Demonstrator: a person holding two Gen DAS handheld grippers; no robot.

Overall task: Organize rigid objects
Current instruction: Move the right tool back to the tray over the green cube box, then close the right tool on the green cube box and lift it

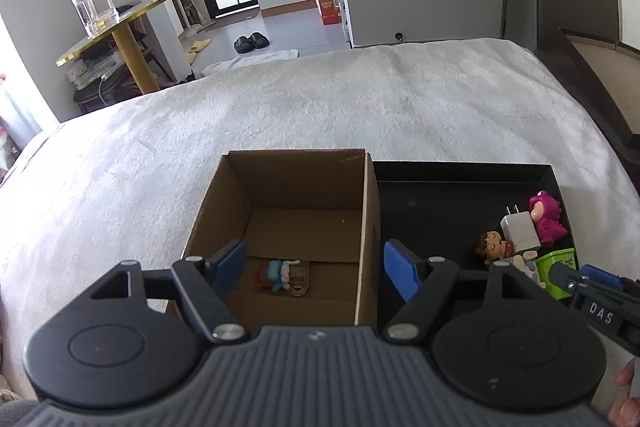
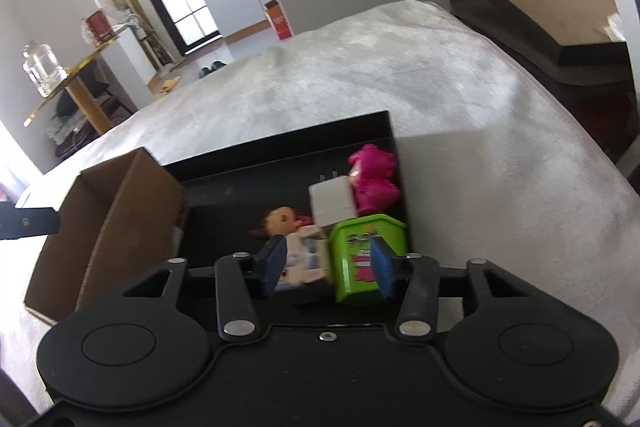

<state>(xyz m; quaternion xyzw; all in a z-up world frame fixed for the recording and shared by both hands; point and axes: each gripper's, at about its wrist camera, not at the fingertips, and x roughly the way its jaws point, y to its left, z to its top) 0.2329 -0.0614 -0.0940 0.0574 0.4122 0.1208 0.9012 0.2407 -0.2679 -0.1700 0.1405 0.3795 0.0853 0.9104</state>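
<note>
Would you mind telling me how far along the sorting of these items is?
Done: one small toy lies in the cardboard box. In hand: the right gripper brackets the doll and green box; grip unclear. The left gripper is open above the box. Left in the black tray: white charger and pink figure.

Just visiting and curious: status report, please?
Left gripper open over box. Right gripper open, jaws around doll and green tub in tray.
</note>
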